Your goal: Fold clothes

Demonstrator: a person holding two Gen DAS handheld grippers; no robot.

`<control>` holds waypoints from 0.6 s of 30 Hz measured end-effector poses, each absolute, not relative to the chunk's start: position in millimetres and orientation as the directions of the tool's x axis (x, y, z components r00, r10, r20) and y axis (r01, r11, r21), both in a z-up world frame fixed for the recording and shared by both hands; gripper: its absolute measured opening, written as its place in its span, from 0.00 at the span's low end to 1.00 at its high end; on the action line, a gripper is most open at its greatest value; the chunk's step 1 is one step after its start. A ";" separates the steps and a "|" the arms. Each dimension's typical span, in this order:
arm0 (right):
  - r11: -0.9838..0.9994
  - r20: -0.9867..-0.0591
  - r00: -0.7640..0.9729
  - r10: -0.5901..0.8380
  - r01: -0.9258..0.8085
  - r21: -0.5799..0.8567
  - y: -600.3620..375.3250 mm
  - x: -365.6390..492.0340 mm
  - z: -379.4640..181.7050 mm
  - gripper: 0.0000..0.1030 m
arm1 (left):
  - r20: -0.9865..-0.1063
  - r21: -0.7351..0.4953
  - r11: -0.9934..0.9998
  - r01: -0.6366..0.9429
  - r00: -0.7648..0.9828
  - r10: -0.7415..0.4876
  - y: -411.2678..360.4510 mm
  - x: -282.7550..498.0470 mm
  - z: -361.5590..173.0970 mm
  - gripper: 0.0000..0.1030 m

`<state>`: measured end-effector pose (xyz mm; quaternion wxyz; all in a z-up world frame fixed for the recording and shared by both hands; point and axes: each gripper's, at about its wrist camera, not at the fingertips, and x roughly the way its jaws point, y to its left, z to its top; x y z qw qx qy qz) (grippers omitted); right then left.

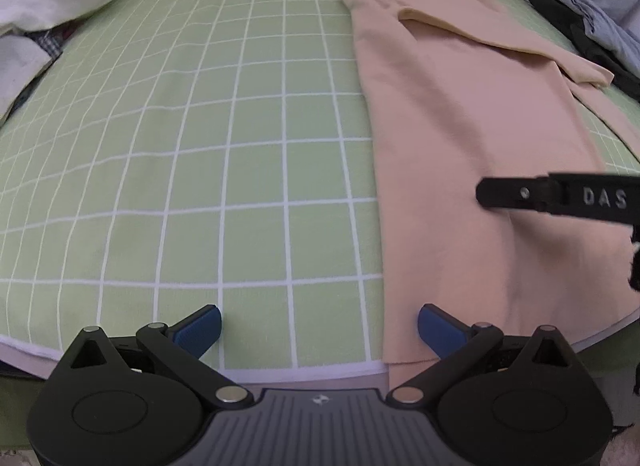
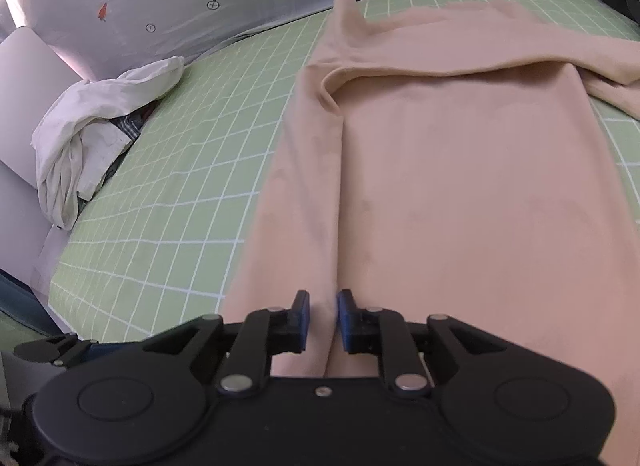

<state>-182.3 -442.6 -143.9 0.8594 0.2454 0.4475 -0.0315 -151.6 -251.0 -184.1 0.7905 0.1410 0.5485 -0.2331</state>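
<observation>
We have the garment (image 2: 460, 169) lying long on the green sheet (image 1: 200, 145), its near hem at the near edge of the bed, a sleeve folded across at the far end. Our right gripper (image 2: 323, 316) sits low over a lengthwise crease near the hem, jaws a little apart with the ridge of cloth running between the pads but not pinched, as far as we can tell. Our left gripper (image 1: 319, 328) hangs over the garment's left edge, jaws wide apart and holding nothing. The risk we see: the slack crease could slide as we pull away, or the hem could slip off the near edge and drag the fold crooked. Left of the garment the sheet is bare and gives plenty of room; a white heap (image 2: 92, 137) lies at the far left and dark clothes (image 1: 592, 41) at the far right.
</observation>
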 end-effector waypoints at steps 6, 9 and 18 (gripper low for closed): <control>0.862 -0.786 0.588 0.191 0.282 0.421 -435.1 -205.4 -143.9 0.19 | -0.930 -0.028 0.846 0.533 0.297 -0.218 -244.2 -158.1 -184.5 1.00; 0.853 -0.779 0.591 0.211 0.279 0.442 -431.4 -218.1 -145.6 0.17 | -0.928 -0.026 0.842 0.539 0.301 -0.222 -241.9 -159.5 -185.9 1.00; 0.906 -0.748 0.655 0.103 0.248 0.342 -413.6 -240.9 -118.4 0.01 | -0.932 -0.025 0.824 0.567 0.286 -0.225 -236.3 -162.6 -185.6 1.00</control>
